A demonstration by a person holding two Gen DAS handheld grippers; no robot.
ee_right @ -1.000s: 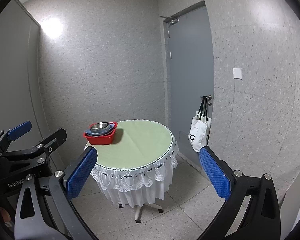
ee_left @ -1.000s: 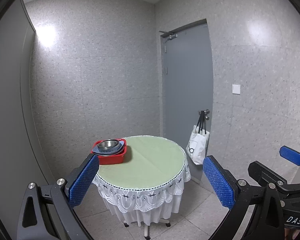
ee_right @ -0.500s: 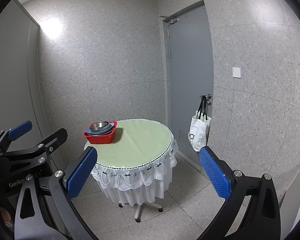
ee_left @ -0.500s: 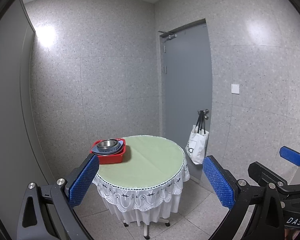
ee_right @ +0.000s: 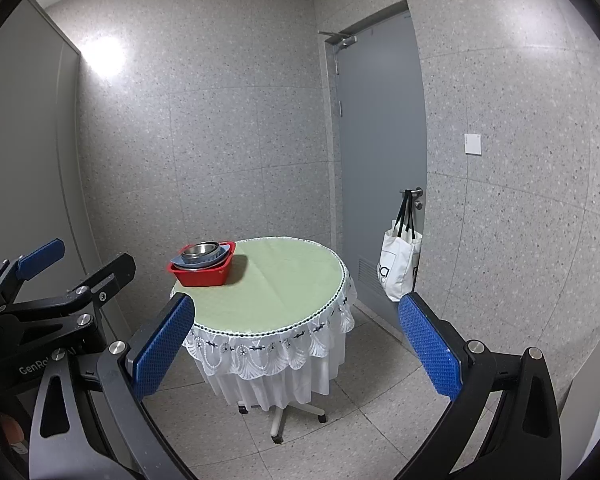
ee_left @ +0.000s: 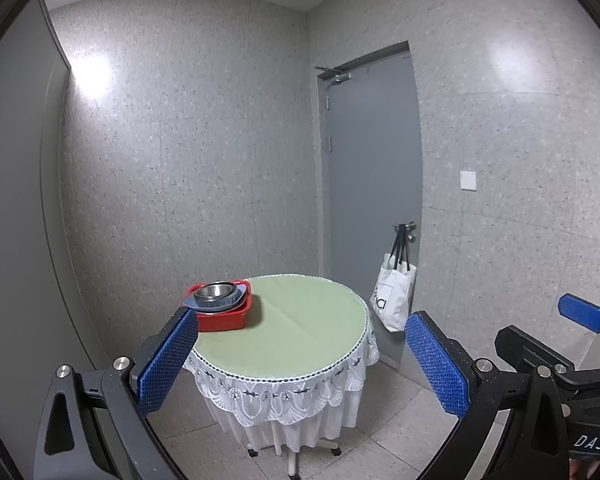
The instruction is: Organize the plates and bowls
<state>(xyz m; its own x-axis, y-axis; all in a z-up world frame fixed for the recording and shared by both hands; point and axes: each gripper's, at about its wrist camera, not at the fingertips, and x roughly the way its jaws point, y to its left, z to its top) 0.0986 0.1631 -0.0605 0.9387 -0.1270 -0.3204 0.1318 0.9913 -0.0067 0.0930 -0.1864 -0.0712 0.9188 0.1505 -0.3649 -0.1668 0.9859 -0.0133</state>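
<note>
A red basin (ee_left: 224,317) (ee_right: 202,274) stands at the far left of a round table (ee_left: 300,332) (ee_right: 284,284) with a green cloth. In it lies a blue plate (ee_left: 210,304) (ee_right: 199,262) with a steel bowl (ee_left: 215,293) (ee_right: 199,250) nested on top. My left gripper (ee_left: 302,360) is open and empty, well short of the table. My right gripper (ee_right: 296,344) is open too, with nothing between its blue pads. The right gripper (ee_left: 580,344) shows at the right edge of the left wrist view, and the left gripper (ee_right: 40,280) at the left of the right wrist view.
A grey door (ee_left: 374,184) (ee_right: 380,152) stands shut behind the table, with a white tote bag (ee_left: 394,298) (ee_right: 400,264) hanging from its handle. Speckled walls close the room. The table rests on a wheeled pedestal (ee_right: 278,416) on a tiled floor.
Both views have drifted back slightly from the table; the grippers stay open and the dishes have not moved.
</note>
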